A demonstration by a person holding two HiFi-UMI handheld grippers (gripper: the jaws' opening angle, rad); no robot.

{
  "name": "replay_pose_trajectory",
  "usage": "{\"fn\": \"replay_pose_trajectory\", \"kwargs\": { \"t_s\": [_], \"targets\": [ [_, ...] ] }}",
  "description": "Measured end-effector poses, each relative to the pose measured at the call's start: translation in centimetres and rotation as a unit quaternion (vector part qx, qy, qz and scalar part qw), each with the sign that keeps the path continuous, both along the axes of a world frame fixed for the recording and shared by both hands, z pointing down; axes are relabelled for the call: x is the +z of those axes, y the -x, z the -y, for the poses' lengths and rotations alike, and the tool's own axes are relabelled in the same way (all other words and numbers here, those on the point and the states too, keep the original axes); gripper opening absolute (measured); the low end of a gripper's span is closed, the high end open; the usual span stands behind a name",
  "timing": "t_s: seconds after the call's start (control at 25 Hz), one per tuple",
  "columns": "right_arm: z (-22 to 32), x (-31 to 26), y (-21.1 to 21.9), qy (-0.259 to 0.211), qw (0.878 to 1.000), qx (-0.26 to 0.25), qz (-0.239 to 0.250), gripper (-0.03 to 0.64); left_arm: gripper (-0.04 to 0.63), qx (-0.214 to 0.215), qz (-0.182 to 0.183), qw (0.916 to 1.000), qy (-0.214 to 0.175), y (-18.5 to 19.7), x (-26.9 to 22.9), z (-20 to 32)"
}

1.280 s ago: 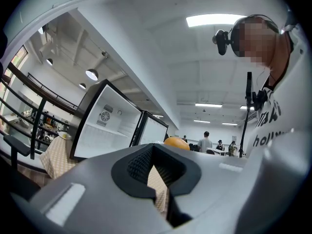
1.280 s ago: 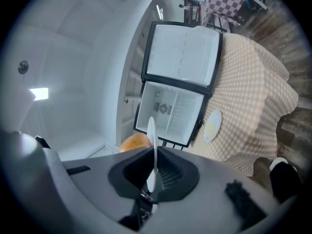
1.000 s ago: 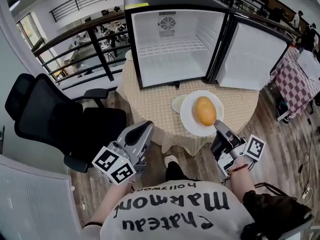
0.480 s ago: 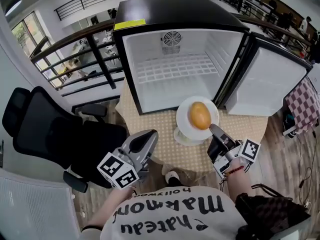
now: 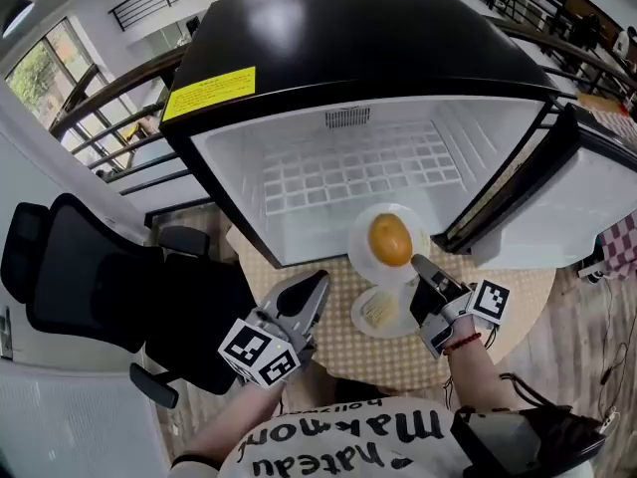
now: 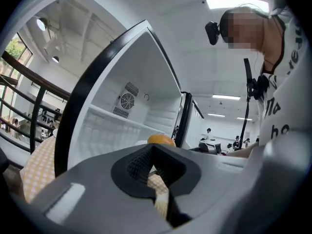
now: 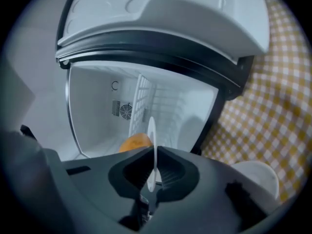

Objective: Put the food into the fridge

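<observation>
A round orange-yellow food point(image 5: 390, 239) lies on a white plate point(image 5: 362, 255). My right gripper point(image 5: 419, 265) is shut on the plate's near rim and holds it level at the mouth of the open fridge point(image 5: 299, 182), just above the floor of its cabinet. In the right gripper view the plate point(image 7: 153, 128) shows edge-on between the pads, with the food point(image 7: 135, 141) behind them. My left gripper point(image 5: 317, 287) hangs lower left of the plate, shut and empty. In the left gripper view the food point(image 6: 161, 139) shows over the jaws.
A small plate point(image 5: 378, 312) with something pale yellow sits on the checked tablecloth point(image 5: 503, 302) under the held plate. The fridge door point(image 5: 587, 192) stands open at the right. A wire shelf point(image 5: 348, 172) crosses the fridge. A black office chair point(image 5: 90, 267) stands at the left.
The right gripper has carried the plate with the food forward, from over the table to the fridge's opening. The fridge now fills more of the view. The left gripper followed, still shut.
</observation>
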State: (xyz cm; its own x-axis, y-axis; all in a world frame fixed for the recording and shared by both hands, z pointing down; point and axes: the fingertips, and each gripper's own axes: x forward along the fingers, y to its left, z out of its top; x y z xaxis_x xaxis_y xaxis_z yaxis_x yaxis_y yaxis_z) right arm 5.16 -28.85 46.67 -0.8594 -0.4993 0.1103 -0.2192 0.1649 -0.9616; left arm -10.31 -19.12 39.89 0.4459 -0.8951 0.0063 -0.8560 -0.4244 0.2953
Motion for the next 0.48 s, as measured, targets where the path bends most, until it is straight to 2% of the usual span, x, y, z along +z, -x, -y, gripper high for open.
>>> {"fn": "replay_pose_trajectory", "kwargs": {
  "t_s": [0.28,0.48],
  "targets": [
    [4.3,3.2,2.3,0.027,0.999,0.007,-0.045,0.023,-0.006,-0.003,-0.01,0.9999,0.013,0.0,1.8,4.2],
    [6.2,3.8,3.6,0.038,0.998,0.018,-0.054,0.023,-0.006,0.005,0.023,0.9995,0.02,-0.5,2.8,5.8]
  ]
}}
